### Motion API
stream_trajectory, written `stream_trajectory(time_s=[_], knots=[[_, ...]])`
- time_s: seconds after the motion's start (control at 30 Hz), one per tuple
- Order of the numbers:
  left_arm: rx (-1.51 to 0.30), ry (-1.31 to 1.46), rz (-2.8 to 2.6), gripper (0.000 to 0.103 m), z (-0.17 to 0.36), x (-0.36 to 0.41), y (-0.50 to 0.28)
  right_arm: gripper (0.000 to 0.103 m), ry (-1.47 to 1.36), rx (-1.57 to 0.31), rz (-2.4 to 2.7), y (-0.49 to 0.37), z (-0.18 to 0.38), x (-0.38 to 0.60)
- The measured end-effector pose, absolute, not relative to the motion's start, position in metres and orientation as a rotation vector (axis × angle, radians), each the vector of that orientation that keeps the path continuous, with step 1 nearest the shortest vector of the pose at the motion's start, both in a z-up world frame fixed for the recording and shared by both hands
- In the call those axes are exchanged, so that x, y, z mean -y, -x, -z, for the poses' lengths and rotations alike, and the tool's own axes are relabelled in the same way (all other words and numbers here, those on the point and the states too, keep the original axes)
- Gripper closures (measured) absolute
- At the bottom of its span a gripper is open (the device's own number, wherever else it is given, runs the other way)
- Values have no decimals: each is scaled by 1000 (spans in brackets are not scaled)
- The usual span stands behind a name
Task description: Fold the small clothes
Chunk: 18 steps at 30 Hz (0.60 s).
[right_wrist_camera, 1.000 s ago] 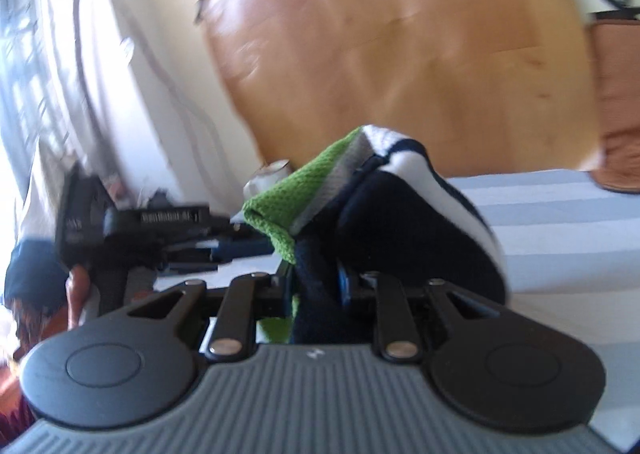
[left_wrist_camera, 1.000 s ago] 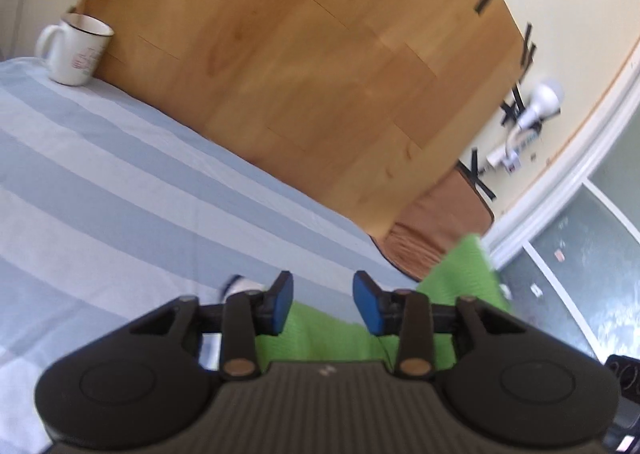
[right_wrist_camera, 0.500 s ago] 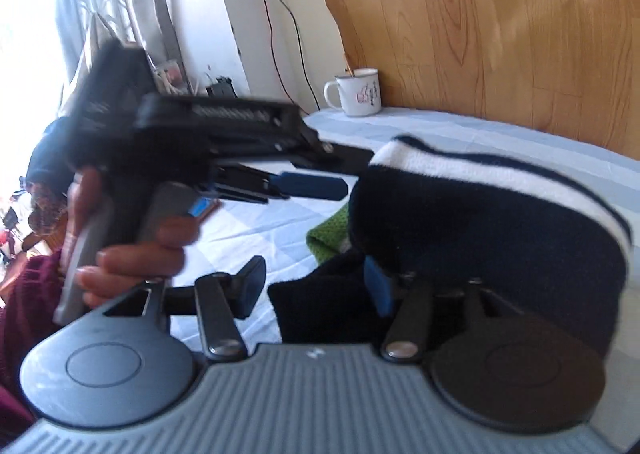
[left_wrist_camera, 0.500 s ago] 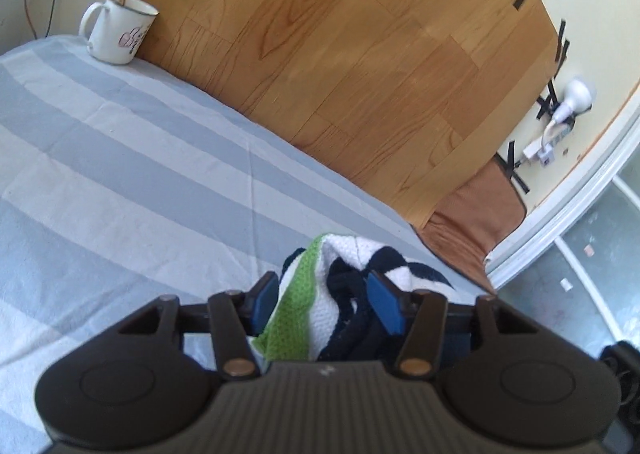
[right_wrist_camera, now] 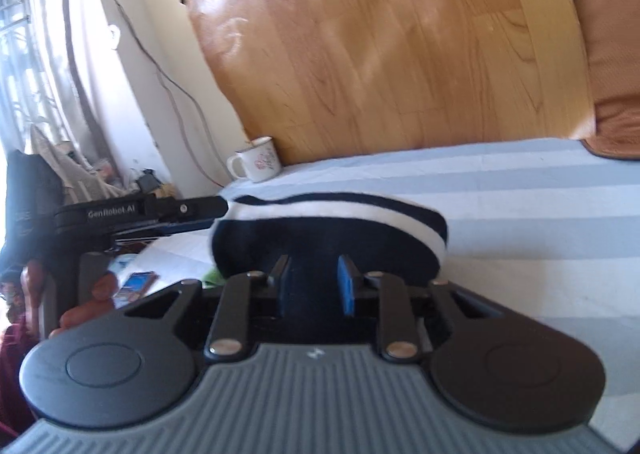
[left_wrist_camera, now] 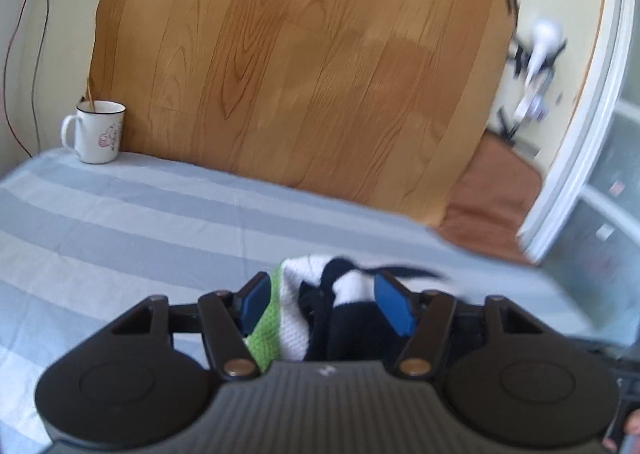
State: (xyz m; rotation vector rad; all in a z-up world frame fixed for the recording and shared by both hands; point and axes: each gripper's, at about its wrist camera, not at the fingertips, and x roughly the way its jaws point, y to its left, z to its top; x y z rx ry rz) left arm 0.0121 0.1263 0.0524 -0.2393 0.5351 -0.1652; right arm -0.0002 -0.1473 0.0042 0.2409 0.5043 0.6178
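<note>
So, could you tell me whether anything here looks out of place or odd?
Yes: a white mug stands on the striped bed cover against the wooden headboard, an unsteady spot. The knit garment is bunched rather than folded.

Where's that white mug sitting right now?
The white mug stands upright at the far left corner of the striped bedsheet, right against the wooden board; the right wrist view shows it beyond the garment.
</note>
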Motion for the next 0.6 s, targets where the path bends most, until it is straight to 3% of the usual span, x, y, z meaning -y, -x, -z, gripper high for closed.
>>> stream_trajectory(time_s=[0.27,0.6], knots=[[-637,152,39,45,-23,-110,-34,88,-346,-547,-619,-15,16,154],[-624,109,7,42,-22,-102,-32,88,-394,-534,-616,-9,19,158]])
